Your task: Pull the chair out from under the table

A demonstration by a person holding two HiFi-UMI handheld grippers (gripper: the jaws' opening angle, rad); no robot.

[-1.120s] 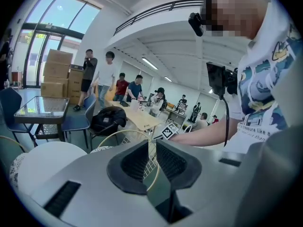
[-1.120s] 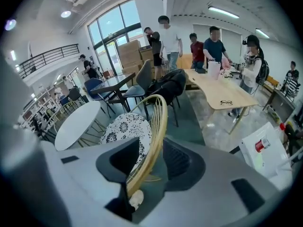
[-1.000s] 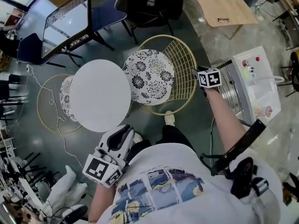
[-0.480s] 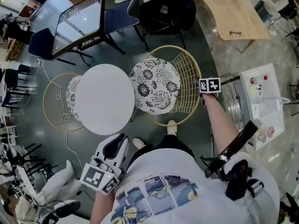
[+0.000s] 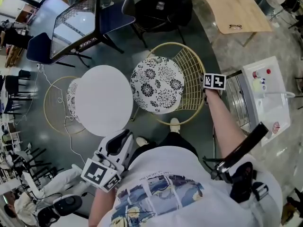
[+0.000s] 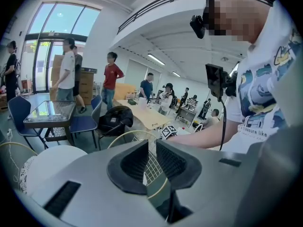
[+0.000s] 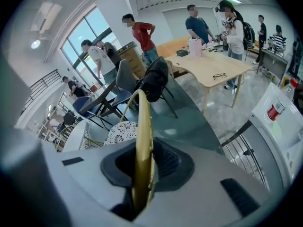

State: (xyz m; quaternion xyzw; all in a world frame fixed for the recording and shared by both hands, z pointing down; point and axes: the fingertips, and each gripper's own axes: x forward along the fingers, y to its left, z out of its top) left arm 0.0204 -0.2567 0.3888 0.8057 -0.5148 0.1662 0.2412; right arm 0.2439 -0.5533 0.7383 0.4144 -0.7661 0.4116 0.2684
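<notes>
Item under inspection: chair point(image 5: 158, 84), gold wire frame with a round black-and-white patterned seat. It stands on the floor at the right edge of the round white surface point(image 5: 103, 100). The seat lies almost wholly clear of the surface, and its left edge meets the surface's right edge in the head view. The wire backrest is on the side away from the surface.

Right tongs point(image 5: 206, 85): positioned at the outer side of the backrest, arm extended. In the right gripper view the gold rim point(image 7: 143, 126) of the backrest runs upright through the right tongs point(image 7: 144, 162). The jaws have just been closing, and both pads sit against the rim, pinching it.

Left tongs point(image 5: 122, 140): held low near the person's body, at the near edge of the surface and clear of it. In the left gripper view the left tongs point(image 6: 150, 162) show a slim gap between the pads. Nothing is between them; the chair's wire grid is seen beyond the gap.

Also noted: a second chair point(image 5: 54, 103) of the same make is tucked under the left edge of the surface. The person's shoe point(image 5: 174, 124) is just beside the near rim of the inspected chair.
</notes>
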